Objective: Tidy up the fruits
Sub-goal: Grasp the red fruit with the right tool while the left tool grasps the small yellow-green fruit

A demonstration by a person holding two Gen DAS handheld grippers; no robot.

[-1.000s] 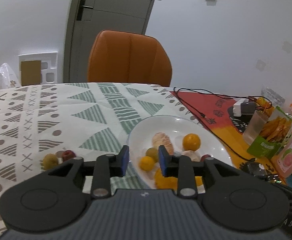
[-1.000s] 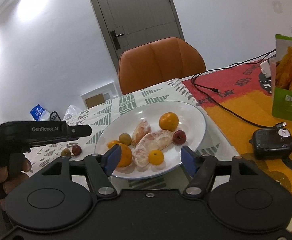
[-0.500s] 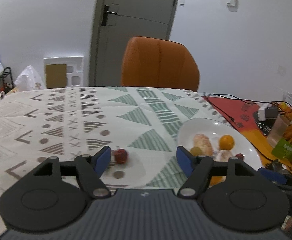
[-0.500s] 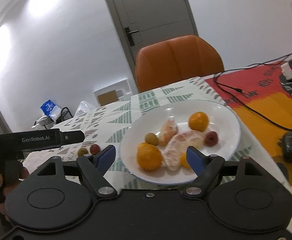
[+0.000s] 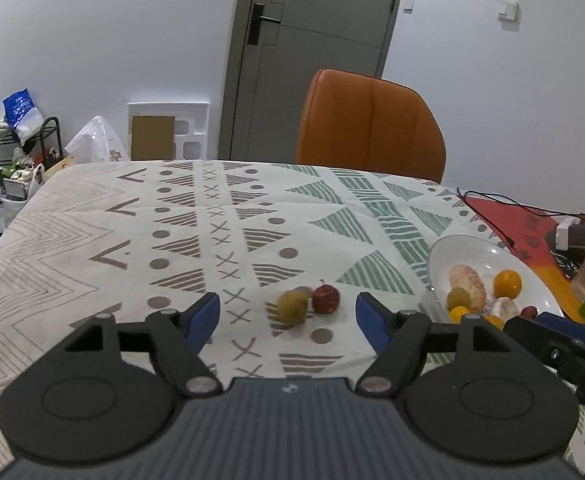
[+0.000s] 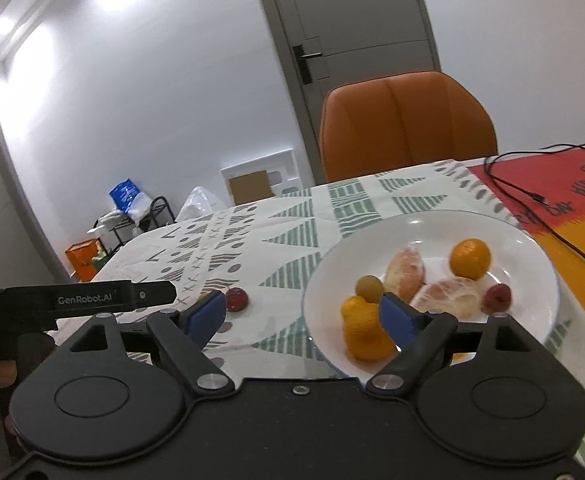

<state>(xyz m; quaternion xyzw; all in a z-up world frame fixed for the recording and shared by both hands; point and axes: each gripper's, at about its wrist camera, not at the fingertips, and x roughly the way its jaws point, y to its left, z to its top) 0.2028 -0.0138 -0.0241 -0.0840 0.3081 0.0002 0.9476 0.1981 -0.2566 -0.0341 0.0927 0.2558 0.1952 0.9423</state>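
Both my grippers, left (image 5: 287, 316) and right (image 6: 302, 314), are spread empty over the patterned worktop (image 5: 196, 216), orange chair (image 5: 368, 128) and door (image 5: 312, 52) beyond the fingers.

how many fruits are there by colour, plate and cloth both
orange: 3
green: 2
red: 2
pale peeled: 2
total: 9, with 7 on the white plate and 2 on the tablecloth

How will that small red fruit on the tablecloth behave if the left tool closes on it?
The red fruit looks round and smooth, so it may roll or slip sideways. It sits against the green fruit, which would probably get nudged. It looks light.
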